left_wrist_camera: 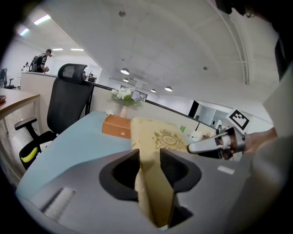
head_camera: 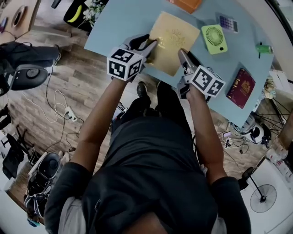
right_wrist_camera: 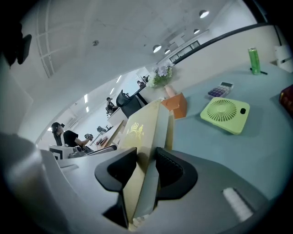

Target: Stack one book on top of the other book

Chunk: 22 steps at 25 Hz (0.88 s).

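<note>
A tan book with a gold crest (head_camera: 171, 41) is held over the near edge of the light blue table (head_camera: 114, 27), one gripper at each of its near corners. My left gripper (head_camera: 151, 45) is shut on its left corner, and the cover rises between the black pads (left_wrist_camera: 158, 141). My right gripper (head_camera: 181, 52) is shut on the right corner, the book (right_wrist_camera: 146, 128) standing edge-up between its pads. A maroon book (head_camera: 241, 87) lies flat near the table's right end, apart from both grippers.
On the table beyond the tan book are a green fan (head_camera: 214, 39), a calculator (head_camera: 227, 22), an orange box (head_camera: 185, 4) and a small green bottle (head_camera: 263, 48). A black office chair (left_wrist_camera: 68, 105) stands past the table's far left. Cables lie on the wooden floor.
</note>
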### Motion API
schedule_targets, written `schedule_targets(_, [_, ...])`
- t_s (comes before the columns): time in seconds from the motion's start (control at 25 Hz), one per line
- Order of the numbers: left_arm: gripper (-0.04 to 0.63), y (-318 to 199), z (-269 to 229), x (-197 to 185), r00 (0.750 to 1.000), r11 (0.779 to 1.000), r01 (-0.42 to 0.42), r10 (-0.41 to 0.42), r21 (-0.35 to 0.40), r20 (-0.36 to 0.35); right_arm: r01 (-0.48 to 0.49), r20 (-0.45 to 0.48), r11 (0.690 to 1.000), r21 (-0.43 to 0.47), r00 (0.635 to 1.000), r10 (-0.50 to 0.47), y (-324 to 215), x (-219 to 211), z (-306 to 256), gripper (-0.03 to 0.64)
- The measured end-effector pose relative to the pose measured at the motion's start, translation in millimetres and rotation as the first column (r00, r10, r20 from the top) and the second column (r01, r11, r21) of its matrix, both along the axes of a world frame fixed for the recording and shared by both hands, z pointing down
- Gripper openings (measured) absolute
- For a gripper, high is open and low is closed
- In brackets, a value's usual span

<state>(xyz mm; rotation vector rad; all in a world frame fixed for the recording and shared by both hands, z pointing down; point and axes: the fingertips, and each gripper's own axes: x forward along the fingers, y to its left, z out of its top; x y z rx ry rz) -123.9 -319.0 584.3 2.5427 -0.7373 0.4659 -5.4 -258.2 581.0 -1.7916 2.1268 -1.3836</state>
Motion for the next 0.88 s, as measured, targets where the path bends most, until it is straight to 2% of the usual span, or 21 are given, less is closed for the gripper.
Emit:
schedule_targets(0.52, [0.193,53.3,-54.1,32.7,0.988,0.992,-0.109,0.115,0.067,-0.098,-0.087,-0.091,0.993,0.075,0.991,0.094,64.7,29.3,-55.3,0.127])
schedule_targets(0.88, [0.193,102.2,-80.6,99.0,0.964,0.972,-0.221,0.229,0.077,-0.136,-0.179,-0.136,0.976,0.122,0.971,0.195,123.3,90.7,-90.0,0.127])
